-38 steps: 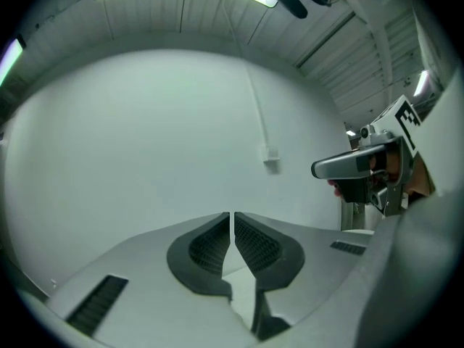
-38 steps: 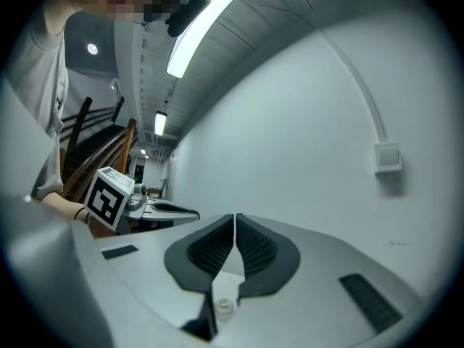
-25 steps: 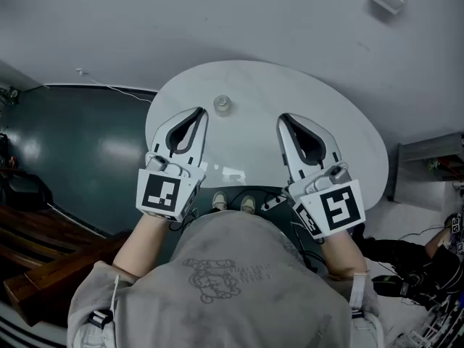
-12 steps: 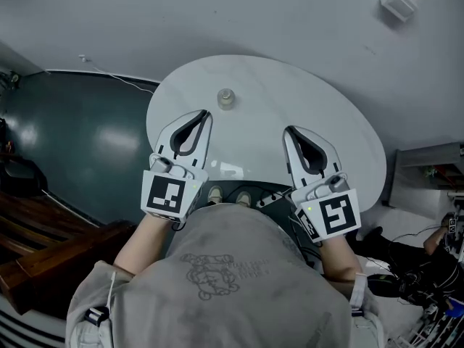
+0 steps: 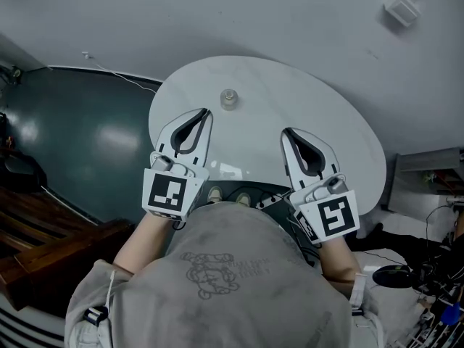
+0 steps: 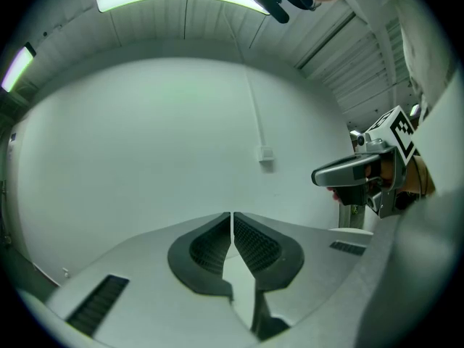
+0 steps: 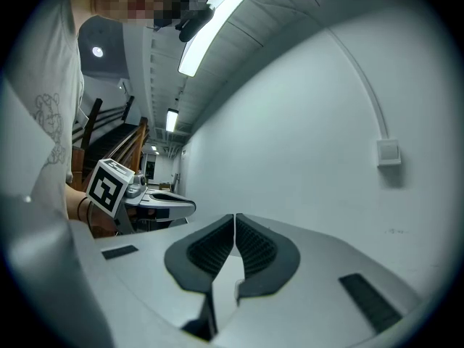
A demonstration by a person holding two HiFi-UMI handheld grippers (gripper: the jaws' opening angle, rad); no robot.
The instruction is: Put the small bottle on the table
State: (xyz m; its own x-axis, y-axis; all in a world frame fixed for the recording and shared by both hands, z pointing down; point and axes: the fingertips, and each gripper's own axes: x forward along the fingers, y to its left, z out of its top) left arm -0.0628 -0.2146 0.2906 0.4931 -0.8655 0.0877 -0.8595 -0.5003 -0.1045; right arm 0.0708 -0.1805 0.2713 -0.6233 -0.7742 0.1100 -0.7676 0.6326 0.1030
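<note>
A plain pale wall (image 5: 217,13) backs a round white table (image 5: 290,93), with dark green floor (image 5: 80,143) off to its left. From the left, the left gripper (image 5: 206,112) is held level over the near part of the table, its jaws pressed together with nothing between them. Just beyond and slightly right of its tip, the small bottle (image 5: 229,98) stands upright on the table near the far edge, touching neither tool. The right gripper (image 5: 284,132) sits further right, well apart from the bottle, its jaws likewise closed on nothing.

Since the bottle already rests on the table and both tools are empty and parallel, side by side in front of the person, the placing looks finished and this reads as a resting pose.

Only the head view shows the bottle and how it lies relative to the grippers; neither gripper view catches it. Those views instead settle the jaws, showing the ribbed pads meeting tip to tip. Each also sees the other gripper off to one side, and a small wall box (image 7: 388,152) with a conduit running up to it.
</note>
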